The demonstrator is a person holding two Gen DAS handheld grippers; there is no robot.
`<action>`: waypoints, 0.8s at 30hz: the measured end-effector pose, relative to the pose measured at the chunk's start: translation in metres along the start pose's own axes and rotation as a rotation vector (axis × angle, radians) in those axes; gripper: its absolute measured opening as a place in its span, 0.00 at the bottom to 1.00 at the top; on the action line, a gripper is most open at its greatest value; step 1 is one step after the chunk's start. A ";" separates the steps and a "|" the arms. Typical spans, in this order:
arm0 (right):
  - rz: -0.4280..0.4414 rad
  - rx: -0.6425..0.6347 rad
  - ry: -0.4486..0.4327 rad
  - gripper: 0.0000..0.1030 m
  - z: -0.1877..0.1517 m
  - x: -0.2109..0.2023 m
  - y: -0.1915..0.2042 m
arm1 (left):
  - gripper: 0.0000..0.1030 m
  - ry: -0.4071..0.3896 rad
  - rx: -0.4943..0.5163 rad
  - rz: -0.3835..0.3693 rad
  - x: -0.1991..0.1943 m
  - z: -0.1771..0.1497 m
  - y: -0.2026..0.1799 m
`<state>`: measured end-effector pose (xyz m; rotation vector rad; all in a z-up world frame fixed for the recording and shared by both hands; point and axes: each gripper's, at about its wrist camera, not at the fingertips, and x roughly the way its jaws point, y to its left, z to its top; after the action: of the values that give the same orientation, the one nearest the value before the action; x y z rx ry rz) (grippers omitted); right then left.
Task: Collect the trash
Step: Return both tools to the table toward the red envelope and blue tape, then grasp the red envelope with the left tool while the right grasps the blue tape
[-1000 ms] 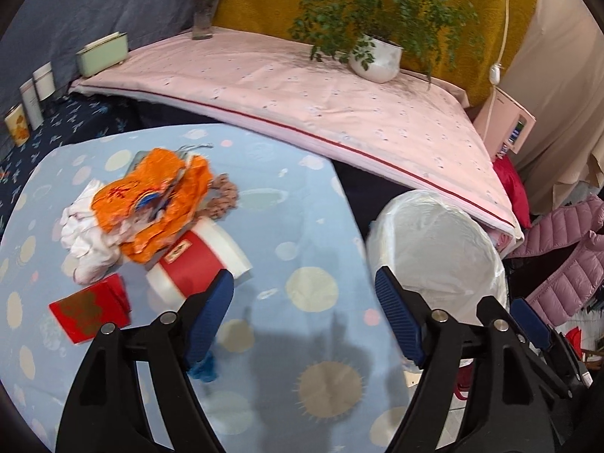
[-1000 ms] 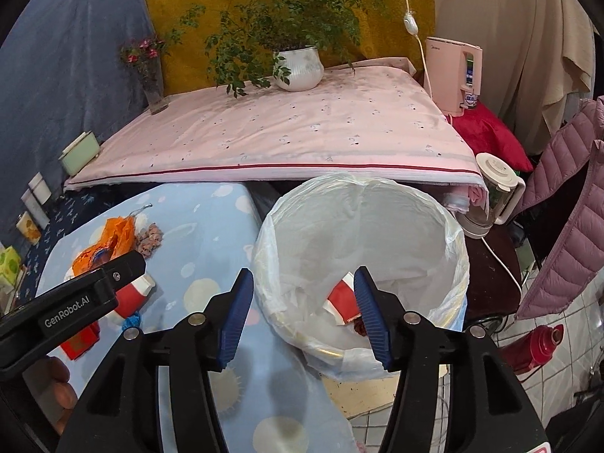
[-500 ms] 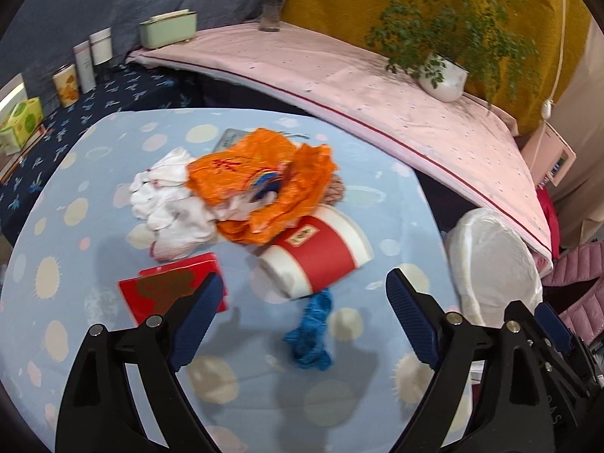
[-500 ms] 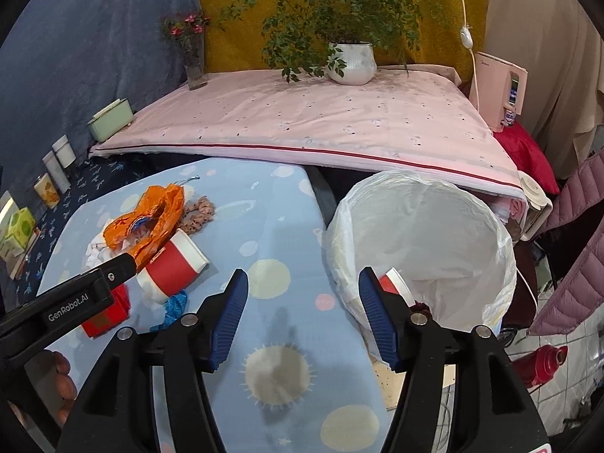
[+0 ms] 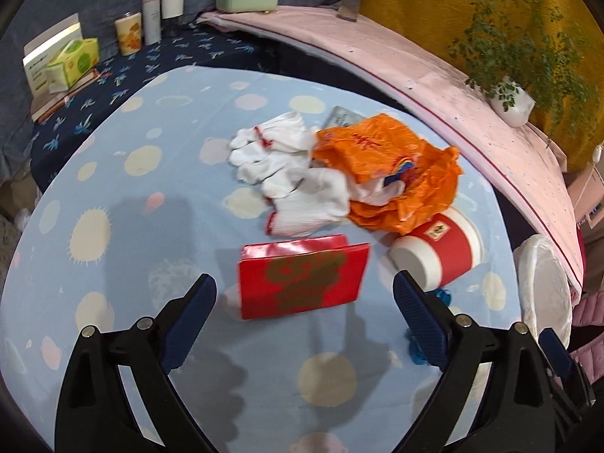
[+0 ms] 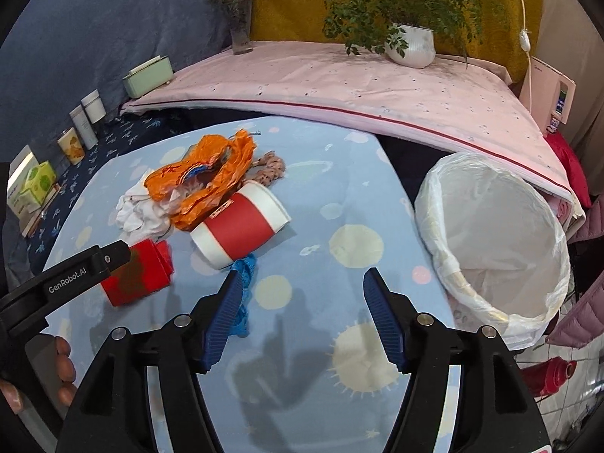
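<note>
Trash lies on the blue dotted tablecloth (image 5: 158, 173): a red envelope (image 5: 302, 281), white gloves (image 5: 298, 185), an orange plastic bag (image 5: 396, 173), a tipped red-and-white paper cup (image 5: 438, 253) and a blue scrap (image 6: 245, 290). My left gripper (image 5: 304, 313) hangs just before the red envelope, its jaws still opening, nothing between them. My right gripper (image 6: 302, 317) hovers over the cloth near the blue scrap and the cup (image 6: 241, 230), its jaws also opening and empty. The white-lined trash bin (image 6: 494, 241) stands off the table's right edge.
A pink-covered ledge (image 6: 339, 83) carries a potted plant (image 6: 411, 45), a flower vase (image 6: 239, 34) and a green box (image 6: 149, 75). Jars and a tissue box (image 5: 71, 60) line the dark cloth at left. A pink appliance (image 6: 547, 94) and jackets sit at right.
Both grippers swung left from the bin toward the trash pile and sank a little. Both sets of jaws spread wider. The red envelope now sits right ahead of the left gripper.
</note>
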<state>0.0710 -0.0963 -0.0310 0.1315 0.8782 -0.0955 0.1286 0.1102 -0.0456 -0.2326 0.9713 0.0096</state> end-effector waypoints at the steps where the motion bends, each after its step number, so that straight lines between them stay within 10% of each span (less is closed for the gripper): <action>1: 0.005 -0.006 0.006 0.62 -0.002 0.003 0.004 | 0.88 0.005 -0.003 0.002 0.002 -0.001 0.003; 24: 0.060 -0.038 0.121 0.62 -0.015 0.073 0.042 | 0.88 0.103 -0.036 0.026 0.058 0.009 -0.010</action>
<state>0.1121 -0.0544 -0.0936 0.1292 0.9958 -0.0147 0.1699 0.0970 -0.0859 -0.2556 1.0775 0.0390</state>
